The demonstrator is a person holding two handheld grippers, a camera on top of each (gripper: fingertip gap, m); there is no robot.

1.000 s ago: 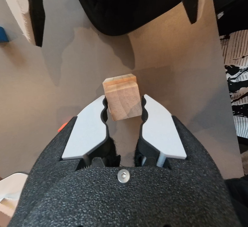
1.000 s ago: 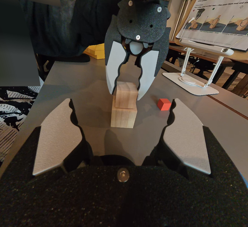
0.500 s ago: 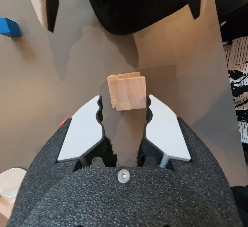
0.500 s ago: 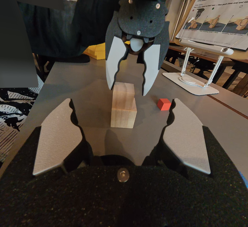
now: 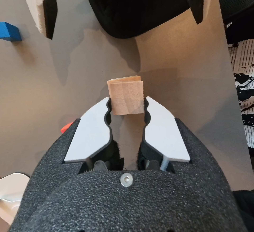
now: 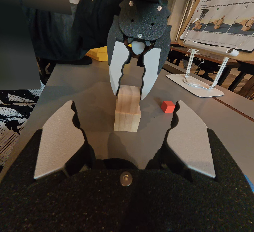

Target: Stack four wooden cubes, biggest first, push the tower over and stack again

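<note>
Left gripper (image 6: 129,95) stands over the stack, fingers closed against both sides of the smaller wooden cube (image 6: 129,99), which rests on the larger wooden cube (image 6: 127,121) at mid-table (image 6: 82,82), set toward its far edge. Right gripper (image 6: 125,122) is spread wide and empty, near side of the stack. A red cube (image 6: 168,106) lies right of the stack; a blue cube (image 5: 8,31) lies well apart.

smaller cube (image 6: 128,97) on bigger cube (image 6: 127,121) | small cube (image 6: 167,106) right of stack
</note>
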